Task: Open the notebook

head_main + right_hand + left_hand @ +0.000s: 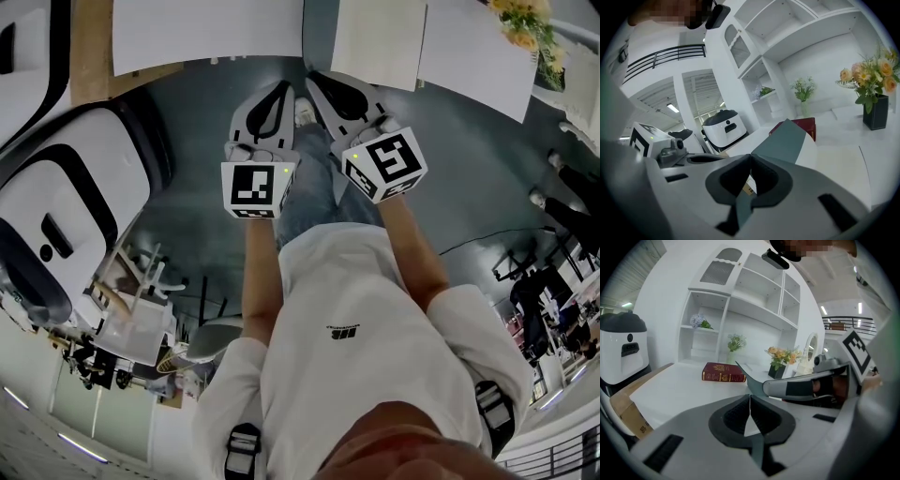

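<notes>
In the head view I held the left gripper (278, 94) and right gripper (319, 84) side by side, tips close. In the left gripper view its jaws were together and empty, and the closed notebook (723, 372) lay on the table (679, 390) ahead, slightly left. In the right gripper view its jaws were likewise together and empty, with the notebook (806, 125) ahead, slightly right.

Bench (665, 391): white.
On it: closed red notebook (723, 372), flat; black flower pot (776, 371) near it; vase (731, 357) behind.

The notebook (723, 372) has a leathery cover (faintly glossy); the table (679, 390) looks smooth and matt.
</notes>
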Available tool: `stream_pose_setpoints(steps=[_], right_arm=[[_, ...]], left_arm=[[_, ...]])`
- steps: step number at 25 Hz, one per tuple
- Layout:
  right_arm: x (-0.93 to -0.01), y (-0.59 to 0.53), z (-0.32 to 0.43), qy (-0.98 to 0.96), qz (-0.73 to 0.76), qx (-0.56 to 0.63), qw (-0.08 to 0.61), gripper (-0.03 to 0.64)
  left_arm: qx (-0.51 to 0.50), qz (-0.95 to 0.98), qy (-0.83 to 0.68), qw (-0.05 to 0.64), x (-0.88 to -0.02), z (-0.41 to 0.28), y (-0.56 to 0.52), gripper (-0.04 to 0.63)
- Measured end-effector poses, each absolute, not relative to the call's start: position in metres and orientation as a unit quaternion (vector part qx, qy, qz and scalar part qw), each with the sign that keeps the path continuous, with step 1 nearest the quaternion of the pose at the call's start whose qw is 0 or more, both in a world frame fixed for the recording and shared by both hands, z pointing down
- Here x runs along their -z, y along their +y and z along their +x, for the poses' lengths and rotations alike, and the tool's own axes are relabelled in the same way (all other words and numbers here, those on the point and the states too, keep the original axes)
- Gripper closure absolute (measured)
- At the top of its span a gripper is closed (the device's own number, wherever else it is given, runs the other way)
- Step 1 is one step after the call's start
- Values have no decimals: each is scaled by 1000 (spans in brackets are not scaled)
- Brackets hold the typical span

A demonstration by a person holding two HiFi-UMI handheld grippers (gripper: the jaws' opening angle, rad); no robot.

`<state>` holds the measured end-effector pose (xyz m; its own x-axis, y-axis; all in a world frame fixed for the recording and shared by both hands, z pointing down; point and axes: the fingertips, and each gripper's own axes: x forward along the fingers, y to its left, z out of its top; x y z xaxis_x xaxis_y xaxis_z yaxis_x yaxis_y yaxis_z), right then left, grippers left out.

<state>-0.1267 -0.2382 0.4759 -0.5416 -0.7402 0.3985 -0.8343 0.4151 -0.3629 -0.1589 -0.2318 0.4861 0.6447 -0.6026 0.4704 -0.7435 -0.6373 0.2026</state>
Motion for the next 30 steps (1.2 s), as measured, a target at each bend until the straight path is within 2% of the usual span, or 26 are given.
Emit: stream_pose_setpoints(steps=[30], right_arm=[[-536, -264, -188, -846, 417, -299, 147, 612]], left_arm=[[-181, 856, -429, 223, -526, -216, -261, 595]])
